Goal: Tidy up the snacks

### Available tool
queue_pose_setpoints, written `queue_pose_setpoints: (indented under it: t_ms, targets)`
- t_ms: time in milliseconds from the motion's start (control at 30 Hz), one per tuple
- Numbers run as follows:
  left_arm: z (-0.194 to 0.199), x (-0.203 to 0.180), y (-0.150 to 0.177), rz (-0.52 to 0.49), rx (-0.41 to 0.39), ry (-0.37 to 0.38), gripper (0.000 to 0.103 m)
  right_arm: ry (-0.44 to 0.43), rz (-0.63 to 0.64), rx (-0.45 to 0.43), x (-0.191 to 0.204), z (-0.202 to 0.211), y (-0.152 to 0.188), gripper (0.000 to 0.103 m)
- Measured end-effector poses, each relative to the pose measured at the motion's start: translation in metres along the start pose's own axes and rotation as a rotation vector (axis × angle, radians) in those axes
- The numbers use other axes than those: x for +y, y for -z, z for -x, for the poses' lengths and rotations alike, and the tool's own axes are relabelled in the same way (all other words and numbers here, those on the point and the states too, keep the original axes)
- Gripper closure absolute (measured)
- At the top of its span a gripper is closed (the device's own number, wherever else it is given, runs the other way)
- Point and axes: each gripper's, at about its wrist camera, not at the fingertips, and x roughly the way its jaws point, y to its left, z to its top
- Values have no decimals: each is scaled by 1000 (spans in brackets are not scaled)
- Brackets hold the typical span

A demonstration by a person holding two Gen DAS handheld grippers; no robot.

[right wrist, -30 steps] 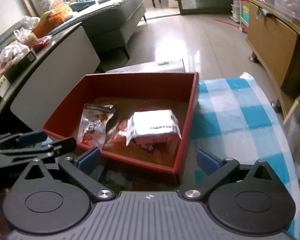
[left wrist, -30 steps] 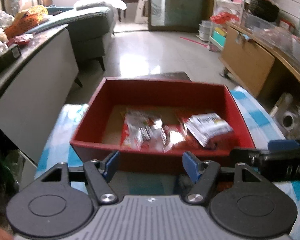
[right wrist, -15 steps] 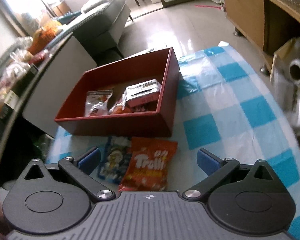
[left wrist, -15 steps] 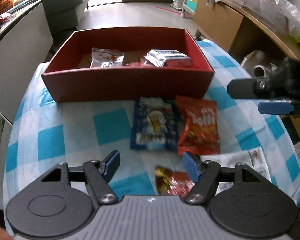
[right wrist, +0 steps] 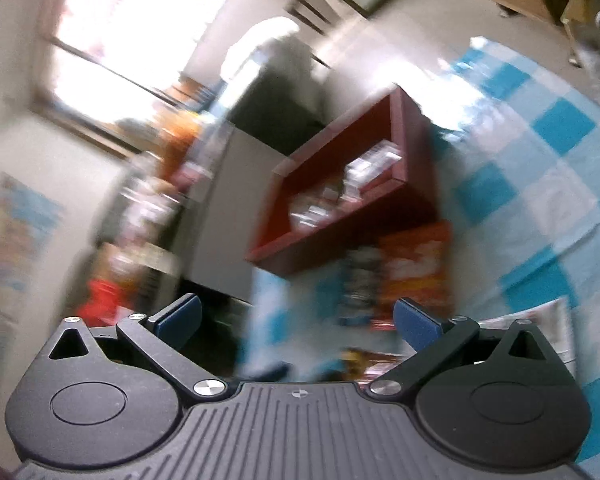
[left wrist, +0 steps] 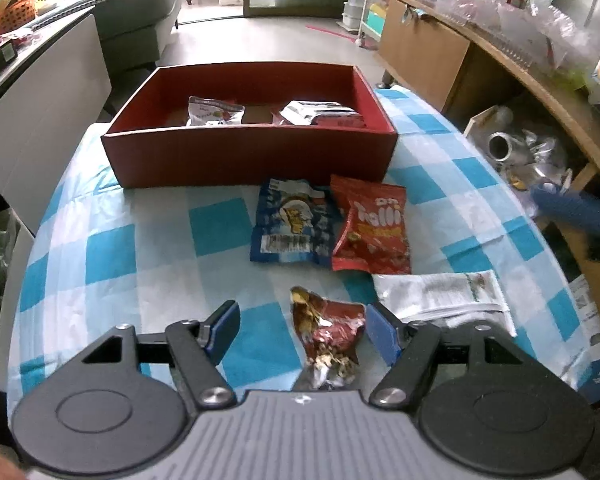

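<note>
On the blue-and-white checked tablecloth (left wrist: 112, 248), at twelve o'clock from our left gripper (left wrist: 300, 330), stands the open rectangular red cardboard box (left wrist: 248, 156), with a silver-and-red snack pouch (left wrist: 214, 111) and a flat white-and-red packet (left wrist: 320, 113) lying inside it. Just this side of the box, a blue foil snack bag (left wrist: 290, 222) and a red gummy bag (left wrist: 374, 228) lie side by side, their edges touching. Nearer still, a crumpled dark-red and gold wrapper (left wrist: 328, 336) sits between our left gripper's blue pads (left wrist: 382, 336); the jaws stand about half open and we hold nothing, though the right pad is just beside the wrapper. At two o'clock lies a folded white printed paper (left wrist: 444, 296).

Our right gripper (right wrist: 298, 320) shows wide-open jaws with nothing between them. Its view is tilted and badly blurred; we make out the red box (right wrist: 340, 200) at one o'clock and the red bag (right wrist: 416, 268) beneath it.
</note>
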Motion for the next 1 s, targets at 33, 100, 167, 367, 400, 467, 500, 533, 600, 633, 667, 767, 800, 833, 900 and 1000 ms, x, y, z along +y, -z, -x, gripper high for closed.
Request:
queue_pose_setpoints:
  t_ms: [33,100,167,367,400,467,500,533,600,633,667,767,800,833,900,1000]
  targets:
    - [4,0,2,3,-6,5,36,-87,2,-31,9,12,5,0]
    - [9,1,7,11,-18,2,32,-243,65,-92,28,37,21,0]
    - [11,0,10,12,-20,-5,32,-283,92,-141,35,50,35,0]
    - [13,-5,19,-5,-17,-13,32,-287,-17,-34,26,35,49,0]
    - [14,-6,19,-6,-25,-16,32,-284,25,-55,34,40,48,0]
    - [16,-6,21,-9,-43,-27,32,-325,126,-137,59,59,46,0]
    - [16,-7,21,-11,-46,-32,32,-356,167,-188,68,67,46,0]
    - [15,-7,21,-10,-45,-34,32,-376,174,-236,72,71,49,0]
    - [12,-7,20,-11,-36,-31,32,-409,55,-220,65,62,67,0]
    - [11,-8,20,-16,-34,-34,32,-431,-4,-95,60,45,72,0]
    - [10,-9,21,-22,-33,-36,32,-427,-21,43,58,26,74,0]
    - [5,-7,23,-20,-12,-36,32,-340,4,126,60,6,78,0]
    - [4,-7,24,-24,-9,-41,32,-309,45,83,65,10,75,0]
    - [2,-7,25,-28,-3,-42,32,-244,90,-14,70,19,72,0]
    - [-1,-7,25,-33,9,-43,32,-165,204,-142,80,34,68,0]
    - [-9,-8,24,-36,32,-54,32,-148,239,-165,59,27,57,0]
